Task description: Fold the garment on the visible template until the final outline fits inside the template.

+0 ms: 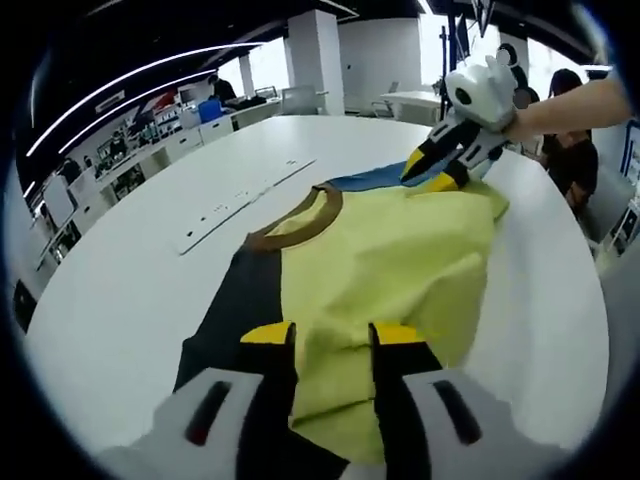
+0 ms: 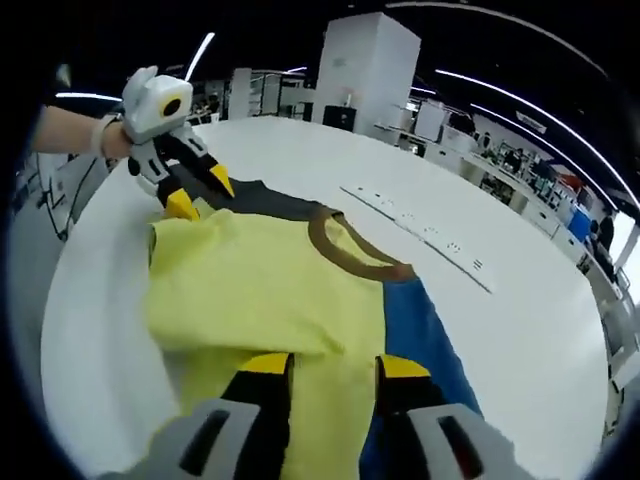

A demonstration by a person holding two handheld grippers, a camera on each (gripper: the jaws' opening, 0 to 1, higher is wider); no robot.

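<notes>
Left gripper view: yellow T-shirt with brown collar lies on a white table, one gripper at each end.

Shirt has a dark grey sleeve on one side, a blue sleeve on the other; yellow body rumpled, partly folded over. Left gripper sits low over the cloth near the grey side, jaws apart with yellow fabric between the tips; cannot tell if it is pinched. Right gripper stands the same way at the blue side, grip unclear. A long flat white strip with small marks lies on the table beside the collar. Desks and white pillars fill the room behind.
</notes>
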